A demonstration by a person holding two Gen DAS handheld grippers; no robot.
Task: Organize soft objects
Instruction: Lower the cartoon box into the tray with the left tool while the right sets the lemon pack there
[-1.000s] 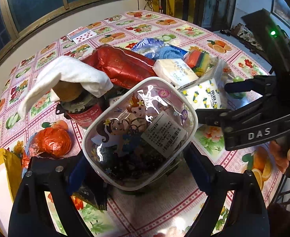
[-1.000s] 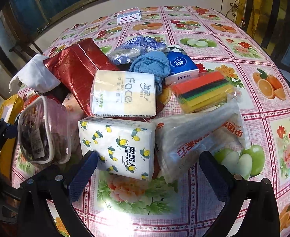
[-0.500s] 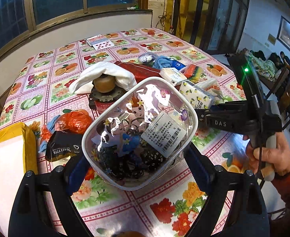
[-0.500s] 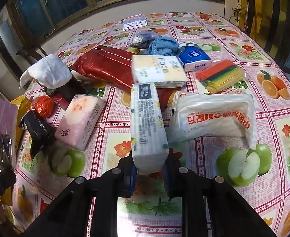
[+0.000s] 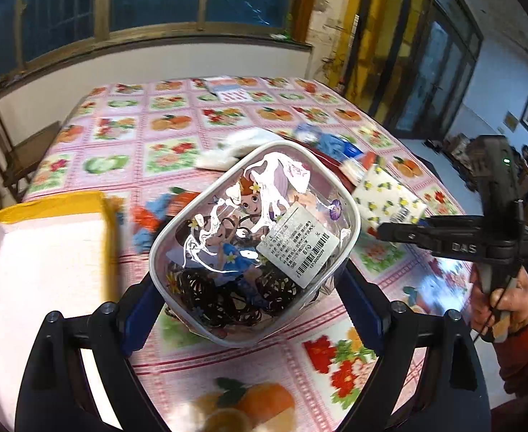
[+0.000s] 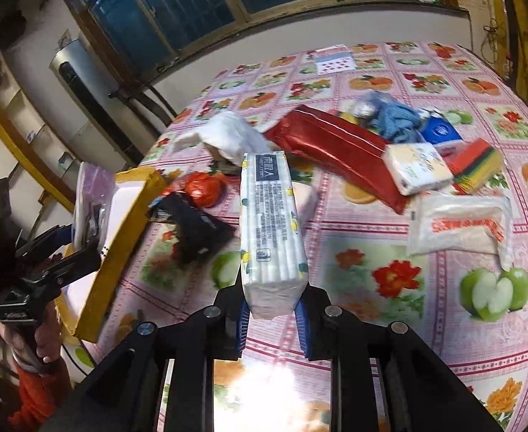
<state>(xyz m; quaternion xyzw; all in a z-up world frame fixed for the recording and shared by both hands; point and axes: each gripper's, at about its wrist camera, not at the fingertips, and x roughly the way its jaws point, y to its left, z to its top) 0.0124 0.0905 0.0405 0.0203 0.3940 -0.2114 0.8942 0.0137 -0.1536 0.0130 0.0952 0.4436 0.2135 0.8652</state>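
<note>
**Both grippers loaded above the worktop**

In the left wrist view, a yellow-edged box (image 5: 44, 252) with a pale inside fills the left of the frame. At centre the left gripper (image 5: 249, 288) is clenched on a clear pouch (image 5: 253, 237) with cartoon print and a barcode label, dark hair ties heaped in its lower part; the pouch is held up off the worktop (image 5: 127, 136). To the right of centre the right gripper (image 5: 400, 232) reaches in from the frame's right edge, grasping a lemon-print tissue pack (image 5: 386, 194), with a hand (image 5: 505, 302) in a red sleeve on its handle.

In the right wrist view, the left gripper (image 6: 69, 241) shows at the lower left with the pouch (image 6: 91, 201) above the box's near edge (image 6: 120, 252). Right of the box lie a black packet (image 6: 195, 226) and an orange bag (image 6: 202, 187). At centre the right gripper (image 6: 272, 318) squeezes the tissue pack (image 6: 271, 226) by its near end, the pack standing on edge and pointing away. Behind it, a white cloth (image 6: 228, 133) and a red foil bag (image 6: 332, 147). Further right sit a cream tissue pack (image 6: 418, 165), a blue cloth (image 6: 397, 122), striped cloths (image 6: 476, 165) and a white plastic bag (image 6: 461, 226).
</note>
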